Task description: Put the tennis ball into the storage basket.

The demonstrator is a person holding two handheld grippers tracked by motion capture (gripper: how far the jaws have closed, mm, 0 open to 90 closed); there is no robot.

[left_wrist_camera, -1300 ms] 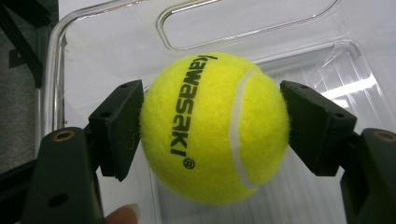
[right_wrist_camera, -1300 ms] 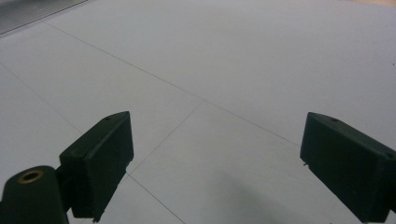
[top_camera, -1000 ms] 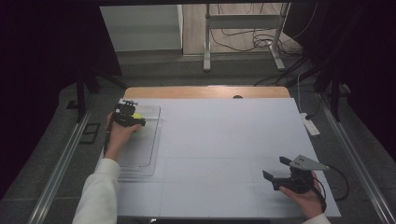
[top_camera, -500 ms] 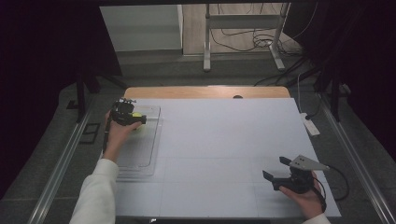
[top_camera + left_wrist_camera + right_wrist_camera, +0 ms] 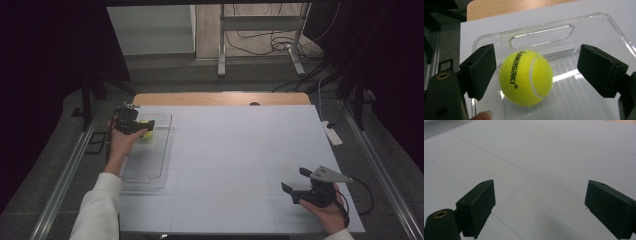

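A yellow tennis ball point(image 5: 525, 77) printed "kawasaki" lies at the far end of a clear plastic tray point(image 5: 541, 23), close to its handle slot. My left gripper point(image 5: 536, 70) straddles the ball; its jaws have just been opening. The left pad sits just off the ball and the right pad stands well clear. From above, the left gripper point(image 5: 141, 127) hovers over the tray point(image 5: 145, 170) at the table's left, with the ball point(image 5: 145, 134) under it. My right gripper point(image 5: 295, 183) rests open near the front right, and between its fingers point(image 5: 539, 202) is just bare white table.
A white sheet point(image 5: 240, 150) covers the table, with a wooden strip point(image 5: 220, 98) showing at the far edge. A white power strip point(image 5: 332, 135) lies at the right edge. Metal stand legs point(image 5: 222, 60) and cables are on the floor behind.
The left hand and gripper have drawn slightly up and away over the tray's far end while the ball stays in the tray. The right gripper has not moved.
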